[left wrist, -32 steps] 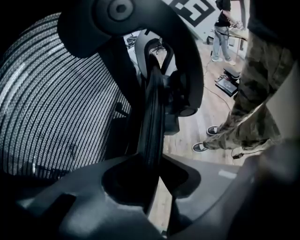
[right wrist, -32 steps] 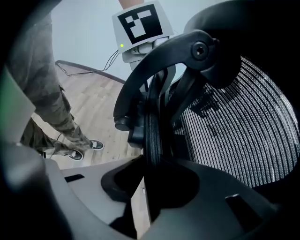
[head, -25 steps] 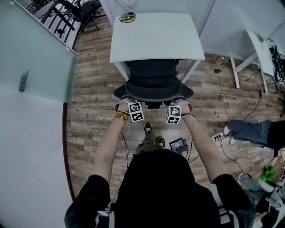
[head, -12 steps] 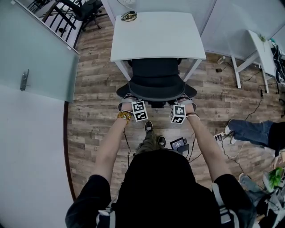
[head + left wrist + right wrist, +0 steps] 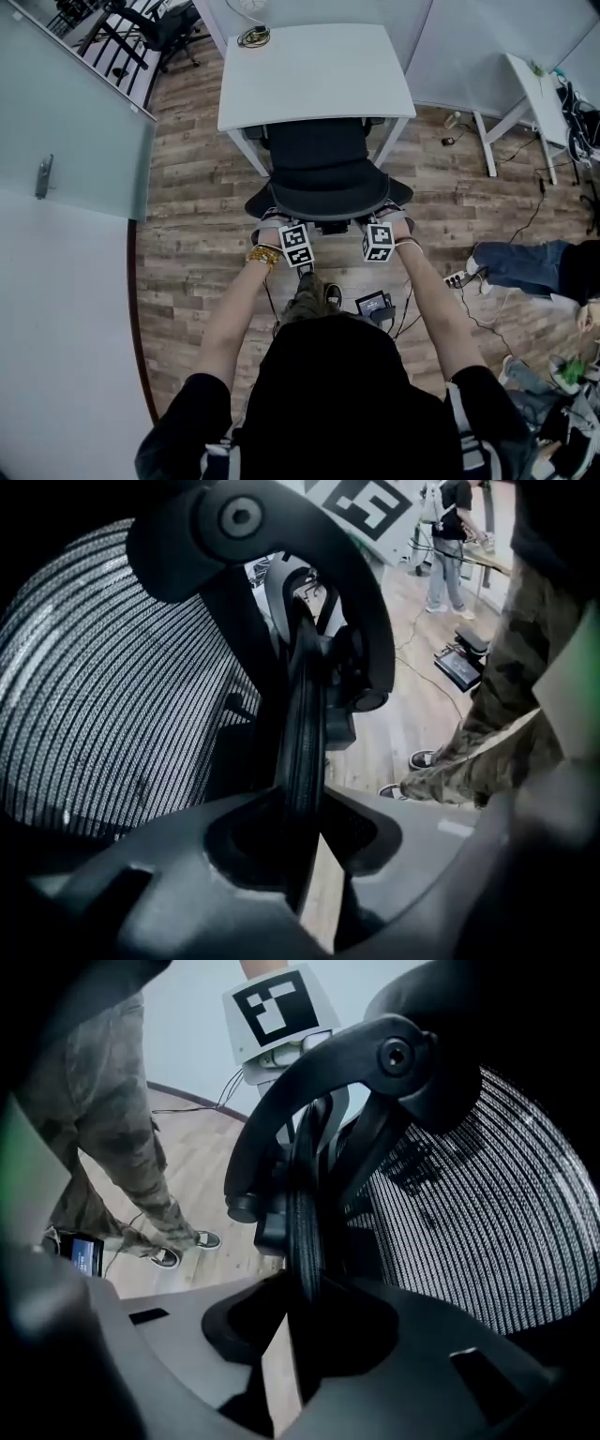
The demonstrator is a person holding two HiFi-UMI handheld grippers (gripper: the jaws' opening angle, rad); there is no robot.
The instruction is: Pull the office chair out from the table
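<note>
The black mesh office chair (image 5: 323, 173) stands with its seat partly under the white table (image 5: 314, 70); its backrest faces me. My left gripper (image 5: 274, 216) is shut on the left part of the backrest's top rim, and my right gripper (image 5: 384, 212) is shut on the right part. In the left gripper view the thin black rim (image 5: 302, 761) runs between the jaws of the left gripper (image 5: 305, 827), with the mesh (image 5: 112, 686) to its left. In the right gripper view the rim (image 5: 305, 1232) sits clamped in the right gripper (image 5: 300, 1307); the mesh (image 5: 469, 1213) lies to its right.
A frosted glass door (image 5: 75, 122) stands at the left. A coiled cable (image 5: 251, 37) lies on the table's far corner. Behind the chair are my feet (image 5: 319, 291), a small device (image 5: 375, 305) and a power strip (image 5: 459, 279). A person's legs (image 5: 525, 267) and another white table (image 5: 539, 89) are at the right.
The chair has rolled out from under the table toward me, with more of its seat showing. Both grippers came back with it, still clamped on the backrest rim.
</note>
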